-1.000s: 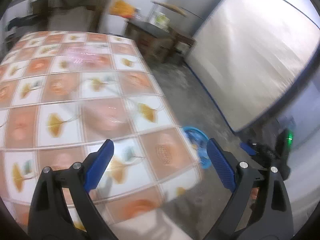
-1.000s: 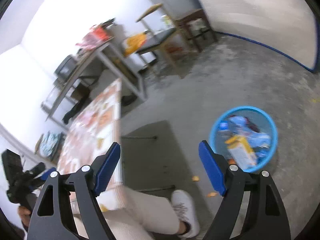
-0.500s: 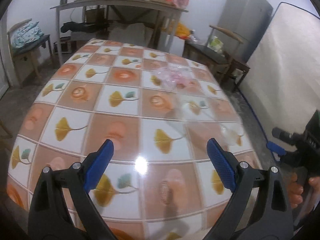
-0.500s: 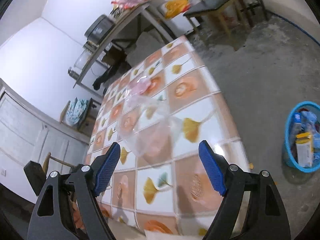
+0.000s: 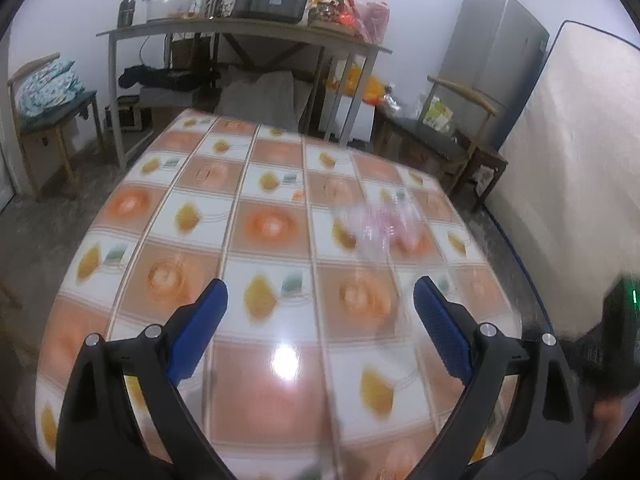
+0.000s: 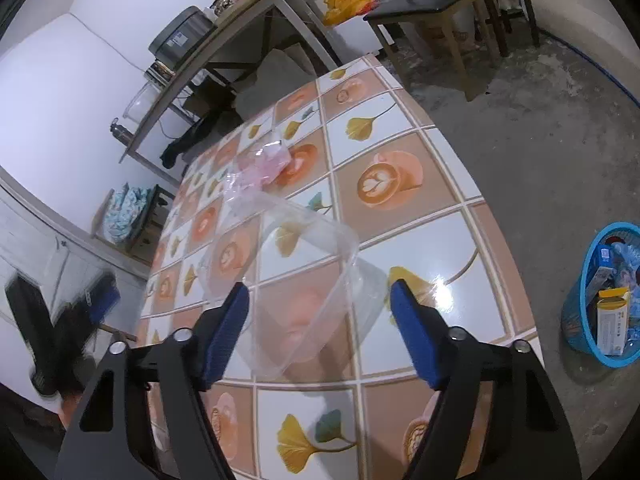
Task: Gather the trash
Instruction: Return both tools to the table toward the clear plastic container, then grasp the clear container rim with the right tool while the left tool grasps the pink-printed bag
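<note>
The left claw (image 5: 320, 312) stands wide open over the near half of the tiled worktop (image 5: 168, 208) with nothing between its blue pads; the rubbish lies ahead of it and off to its right, a blurred pink-tinted plastic bag (image 5: 380, 224) and little else I can make out from that side. The right claw (image 6: 320, 312) is plainly the nearer one: the clear plastic container (image 6: 296, 280) sits straight in front of it, its near end already between the fingertips, its long side running away from the claw and a little to the left, toward the pink bag (image 6: 268, 160) beyond. Its jaws are closing but the pads have not yet met the plastic. The blue waste basket (image 6: 576, 320) waits on the floor, off to that claw's right.
</note>
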`<act>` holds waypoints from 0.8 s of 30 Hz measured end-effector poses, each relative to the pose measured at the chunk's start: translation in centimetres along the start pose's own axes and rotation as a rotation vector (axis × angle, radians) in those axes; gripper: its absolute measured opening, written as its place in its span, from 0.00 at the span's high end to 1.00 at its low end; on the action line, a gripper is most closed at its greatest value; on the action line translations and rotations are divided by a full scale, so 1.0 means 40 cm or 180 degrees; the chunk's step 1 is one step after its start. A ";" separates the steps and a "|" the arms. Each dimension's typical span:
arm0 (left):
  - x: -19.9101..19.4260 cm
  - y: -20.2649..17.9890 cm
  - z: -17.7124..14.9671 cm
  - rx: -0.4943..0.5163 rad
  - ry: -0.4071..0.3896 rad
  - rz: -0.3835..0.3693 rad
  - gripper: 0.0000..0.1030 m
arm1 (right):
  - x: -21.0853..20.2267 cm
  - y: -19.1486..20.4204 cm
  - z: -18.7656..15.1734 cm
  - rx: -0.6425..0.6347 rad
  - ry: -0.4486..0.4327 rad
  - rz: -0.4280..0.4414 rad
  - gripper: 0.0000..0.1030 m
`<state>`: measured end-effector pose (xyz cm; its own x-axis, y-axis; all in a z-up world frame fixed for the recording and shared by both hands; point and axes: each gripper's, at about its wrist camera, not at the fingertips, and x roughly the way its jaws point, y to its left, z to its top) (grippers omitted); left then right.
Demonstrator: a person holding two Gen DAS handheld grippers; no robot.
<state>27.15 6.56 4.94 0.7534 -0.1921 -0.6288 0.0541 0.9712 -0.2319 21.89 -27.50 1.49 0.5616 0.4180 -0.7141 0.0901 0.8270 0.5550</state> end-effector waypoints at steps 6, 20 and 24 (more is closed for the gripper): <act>0.218 -0.052 0.106 0.0166 0.0343 -0.0107 0.12 | 0.011 -0.015 0.009 -0.0013 0.0022 -0.0089 0.52; 0.491 -0.145 0.175 0.0787 0.0984 -0.0898 0.13 | 0.016 -0.012 0.016 -0.0371 0.0135 -0.0157 0.86; 0.521 -0.177 0.164 0.1235 0.1157 -0.0905 0.13 | 0.015 -0.012 0.017 -0.0400 0.0155 -0.0152 0.87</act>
<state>46.76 -3.39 -1.66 0.4058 -0.4210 -0.8112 0.5073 0.8420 -0.1833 22.72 -27.90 1.10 0.5183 0.3924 -0.7598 0.0101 0.8856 0.4643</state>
